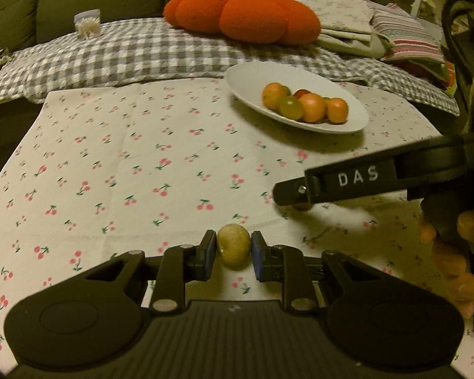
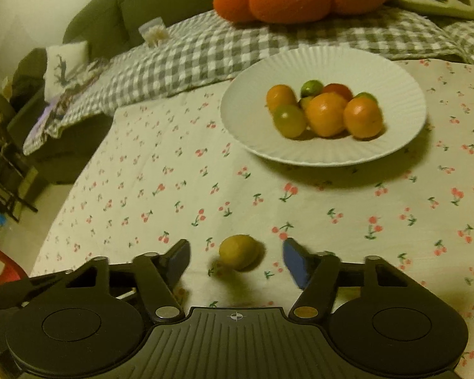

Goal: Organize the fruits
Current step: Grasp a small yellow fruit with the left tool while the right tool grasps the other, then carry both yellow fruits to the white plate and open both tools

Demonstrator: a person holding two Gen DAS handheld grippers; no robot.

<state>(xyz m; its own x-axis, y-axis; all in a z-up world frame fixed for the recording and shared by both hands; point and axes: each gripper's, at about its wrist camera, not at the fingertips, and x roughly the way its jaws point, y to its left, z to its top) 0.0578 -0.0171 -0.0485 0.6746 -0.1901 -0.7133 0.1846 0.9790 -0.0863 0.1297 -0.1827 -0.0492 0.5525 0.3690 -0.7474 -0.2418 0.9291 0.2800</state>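
My left gripper (image 1: 233,254) is shut on a small yellow-green fruit (image 1: 233,245), held just above the cherry-print tablecloth. A white ribbed plate (image 1: 246,75) at the back right holds several orange, green and red small fruits (image 1: 311,107). My right gripper (image 2: 235,257) is open, its blue pads either side of a second yellow-green fruit (image 2: 239,252) lying on the cloth, not touching it. The plate (image 2: 391,145) with its fruits (image 2: 327,113) lies ahead of it. The right gripper also shows from the side in the left wrist view (image 1: 287,194).
A cherry-print cloth (image 1: 126,164) covers the table. Behind it lie a grey checked blanket (image 1: 126,50), an orange pumpkin cushion (image 1: 240,12), folded fabrics (image 1: 404,34) and a green sofa. The table's left edge drops to the floor (image 2: 31,208).
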